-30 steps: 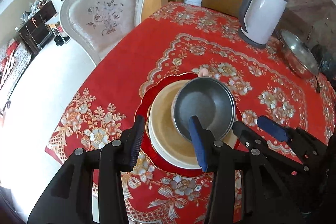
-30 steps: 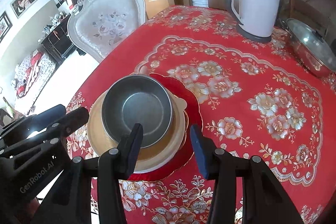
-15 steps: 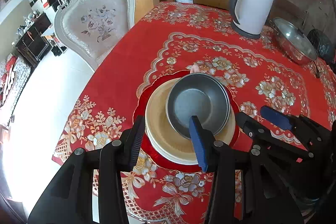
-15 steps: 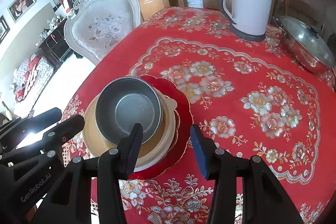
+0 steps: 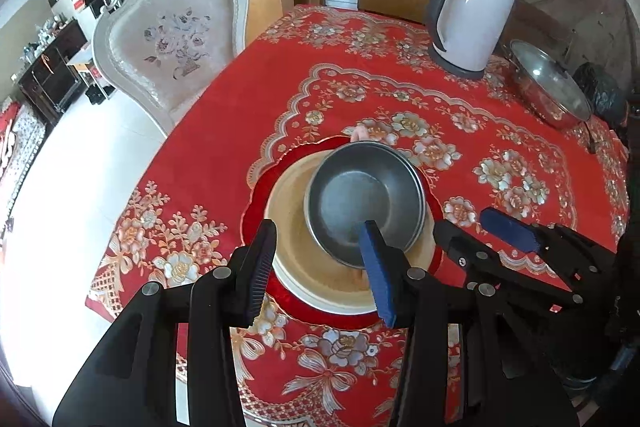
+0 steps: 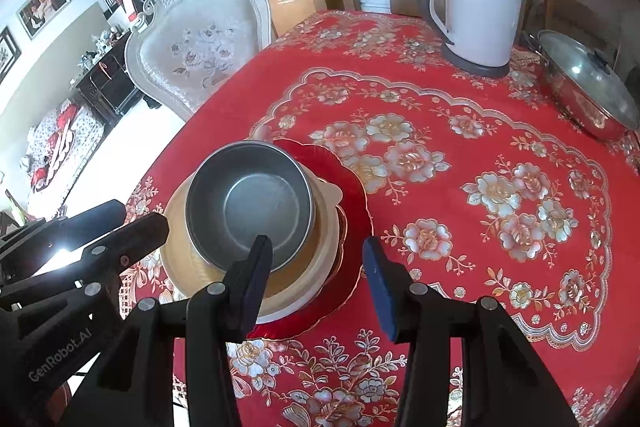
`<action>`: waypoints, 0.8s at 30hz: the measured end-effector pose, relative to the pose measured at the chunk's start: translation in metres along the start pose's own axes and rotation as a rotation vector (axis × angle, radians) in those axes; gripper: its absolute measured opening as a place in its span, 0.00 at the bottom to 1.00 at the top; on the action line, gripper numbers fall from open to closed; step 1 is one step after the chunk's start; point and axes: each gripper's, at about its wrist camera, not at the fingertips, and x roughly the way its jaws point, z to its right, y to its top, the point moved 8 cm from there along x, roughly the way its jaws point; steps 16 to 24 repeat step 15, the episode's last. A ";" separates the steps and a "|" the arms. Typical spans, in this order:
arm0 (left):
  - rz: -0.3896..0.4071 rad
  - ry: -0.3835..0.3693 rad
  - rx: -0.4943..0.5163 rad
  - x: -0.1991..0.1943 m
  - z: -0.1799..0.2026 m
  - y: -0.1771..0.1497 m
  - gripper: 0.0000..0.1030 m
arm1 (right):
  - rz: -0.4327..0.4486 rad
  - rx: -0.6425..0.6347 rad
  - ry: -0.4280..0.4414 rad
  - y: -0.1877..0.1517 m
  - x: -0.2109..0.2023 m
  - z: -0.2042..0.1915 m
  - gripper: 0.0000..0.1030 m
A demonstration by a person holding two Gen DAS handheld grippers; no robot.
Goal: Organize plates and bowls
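A steel bowl (image 5: 362, 197) sits in a stack on a cream plate (image 5: 304, 259) and a red scalloped plate (image 5: 256, 195) near the table's front edge. The same stack shows in the right wrist view: bowl (image 6: 250, 211), cream plate (image 6: 176, 259), red plate (image 6: 352, 211). My left gripper (image 5: 320, 259) is open and empty, held above the stack's near side. My right gripper (image 6: 316, 267) is open and empty, above the stack's right side. Each gripper appears in the other's view.
A white electric kettle (image 5: 470, 15) stands at the back of the red floral tablecloth (image 5: 400, 99). A lidded steel pot (image 5: 550, 83) is at the back right. A white upholstered chair (image 5: 172, 39) stands at the table's left.
Both grippers have pulled back and up from the stack, which looks smaller now. Both stay open. The stack has not moved.
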 end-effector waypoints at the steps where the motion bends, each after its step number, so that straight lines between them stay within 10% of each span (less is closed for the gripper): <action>1: 0.003 -0.004 0.001 0.000 0.000 0.000 0.42 | 0.001 0.001 0.000 0.000 0.000 0.000 0.46; 24: 0.024 0.011 -0.031 -0.001 -0.010 0.000 0.42 | -0.009 0.005 0.009 -0.002 0.001 0.001 0.46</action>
